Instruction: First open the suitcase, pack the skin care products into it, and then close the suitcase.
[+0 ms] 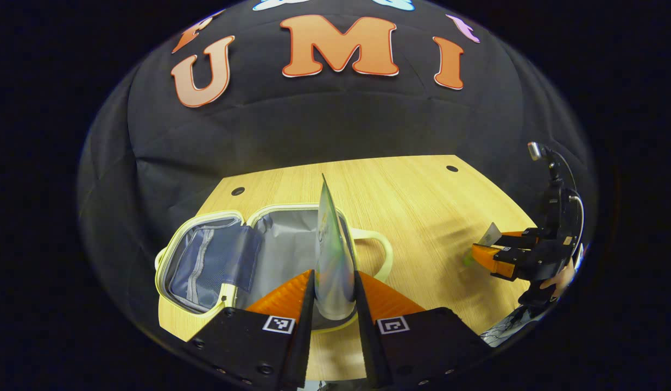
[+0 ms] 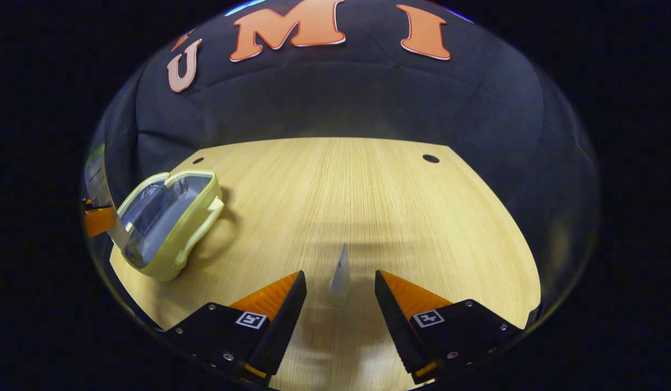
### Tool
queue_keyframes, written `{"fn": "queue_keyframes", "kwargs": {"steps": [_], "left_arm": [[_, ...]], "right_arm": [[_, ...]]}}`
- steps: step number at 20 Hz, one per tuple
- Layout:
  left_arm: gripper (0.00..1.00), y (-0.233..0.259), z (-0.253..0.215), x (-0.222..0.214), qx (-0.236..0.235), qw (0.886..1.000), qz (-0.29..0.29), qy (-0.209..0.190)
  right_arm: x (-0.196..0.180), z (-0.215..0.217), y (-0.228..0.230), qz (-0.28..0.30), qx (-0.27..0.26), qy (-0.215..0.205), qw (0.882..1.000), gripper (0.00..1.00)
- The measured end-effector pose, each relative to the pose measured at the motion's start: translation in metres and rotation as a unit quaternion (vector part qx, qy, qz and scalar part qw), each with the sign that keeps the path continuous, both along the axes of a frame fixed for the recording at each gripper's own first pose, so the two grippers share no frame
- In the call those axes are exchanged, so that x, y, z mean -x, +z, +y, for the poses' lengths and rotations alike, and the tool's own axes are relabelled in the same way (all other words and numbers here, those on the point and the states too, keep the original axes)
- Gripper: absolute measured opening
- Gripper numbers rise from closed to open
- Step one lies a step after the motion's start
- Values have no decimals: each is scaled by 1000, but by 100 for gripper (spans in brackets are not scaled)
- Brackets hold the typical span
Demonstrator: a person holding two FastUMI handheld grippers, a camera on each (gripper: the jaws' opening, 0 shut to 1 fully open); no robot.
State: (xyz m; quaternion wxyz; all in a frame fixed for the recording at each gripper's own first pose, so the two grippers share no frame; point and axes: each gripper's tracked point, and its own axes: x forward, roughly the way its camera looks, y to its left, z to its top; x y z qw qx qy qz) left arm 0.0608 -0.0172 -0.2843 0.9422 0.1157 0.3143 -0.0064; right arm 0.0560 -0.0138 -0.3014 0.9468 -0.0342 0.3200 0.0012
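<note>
A small pale-yellow suitcase point(image 1: 270, 244) lies open on the wooden table, its grey lining and blue mesh pocket showing. My left gripper point(image 1: 335, 282) is shut on a flat silvery skin care tube point(image 1: 331, 255), held edge-on just above the open case. In the right gripper view the open suitcase point(image 2: 167, 222) lies at the far left. A small pale tube with a green cap point(image 2: 341, 277) stands on the table between the fingers of my right gripper point(image 2: 340, 282), which is open around it without touching. The right gripper point(image 1: 504, 255) also appears at the right of the left gripper view.
The light wooden table point(image 2: 368, 195) has round holes near its back corners, and the black cloth wall rises behind it. A hand point(image 1: 558, 277) holds the right gripper at the table's right edge.
</note>
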Motion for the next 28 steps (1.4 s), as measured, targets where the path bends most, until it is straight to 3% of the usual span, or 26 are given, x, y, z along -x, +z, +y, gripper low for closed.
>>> {"fn": "queue_keyframes", "kwargs": {"steps": [5, 8, 12, 13, 15, 16, 21, 25, 28], "left_arm": [[40, -2, 8, -2, 0, 1000, 8, 8], [40, -3, 13, -1, 5, 1000, 10, 14], [41, 0, 27, 0, 31, 999, 20, 24], [41, 5, 36, 2, 36, 999, 23, 30], [41, 15, 54, 4, 39, 998, 34, 37], [41, 22, 61, 3, 44, 998, 40, 34], [41, 41, 86, -7, 66, 991, 119, -15], [41, 29, 89, -24, 109, 969, 216, -52], [41, 13, 90, -38, 110, 951, 284, -58]], "right_arm": [[-6, 2, -24, 36, 9, 3, 999, 59], [-4, 0, -29, 53, 23, 1, 998, 37], [1, 5, -11, 63, 15, -4, 998, 27], [2, 10, 0, 59, 6, -3, 998, 31], [1, 21, 23, 42, -3, -8, 999, 27], [1, 27, 35, 33, -12, -13, 999, 31], [13, 81, 74, 12, -64, -17, 998, 31], [35, 123, 92, 9, -91, -13, 996, 31], [49, 146, 97, 6, -106, -12, 994, 31]]}}
